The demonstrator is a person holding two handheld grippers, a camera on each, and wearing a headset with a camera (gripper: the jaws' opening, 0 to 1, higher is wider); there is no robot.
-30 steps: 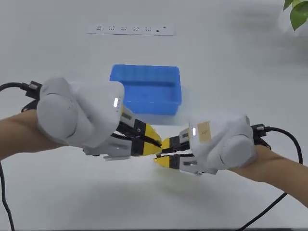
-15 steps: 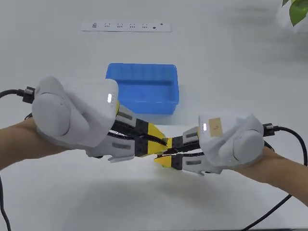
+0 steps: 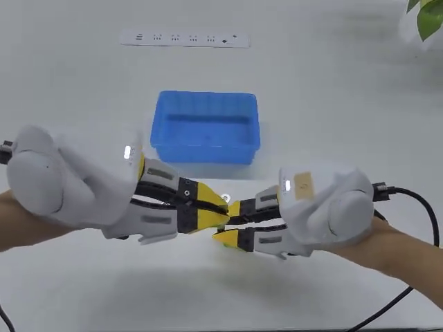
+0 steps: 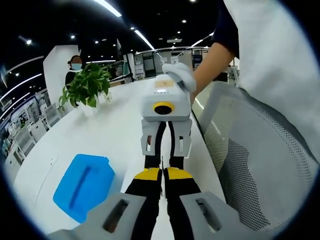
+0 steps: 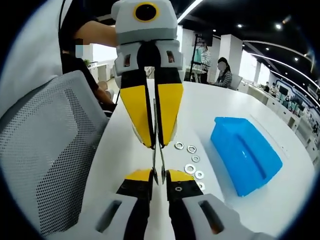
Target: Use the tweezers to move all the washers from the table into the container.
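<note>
1. Right gripper view puts your right gripper (image 5: 160, 177) nearest you, its yellow-tipped jaws drawn in on the lower end of the tweezers (image 5: 157, 162).
2. Your left gripper (image 5: 158, 144) faces it tip to tip, reaching in from the top of that view. Its jaws are pinched the same way on the upper length of the tweezers, so both grippers hold the one tool over the white surface (image 5: 125, 150).
3. Just past the meeting tips, the washers (image 5: 191, 148) lie loose in a small cluster on the surface, between the grippers and the container. In the head view your gripper tips stand in front of that cluster, and you can make out one washer just beyond them.
4. A grey mesh chair back (image 5: 50, 150) stands beside the surface edge, on the left of the right gripper view.
5. Beyond the washers and apart from them sits the blue container (image 5: 245, 155), open side up.
6. A black cable (image 3: 408, 200) trails from your right gripper's housing across the surface.
7. Farther back, a white power strip (image 3: 183, 39) lies flat well behind the container, and green plant leaves (image 3: 429, 17) hang in at the far right corner.
</note>
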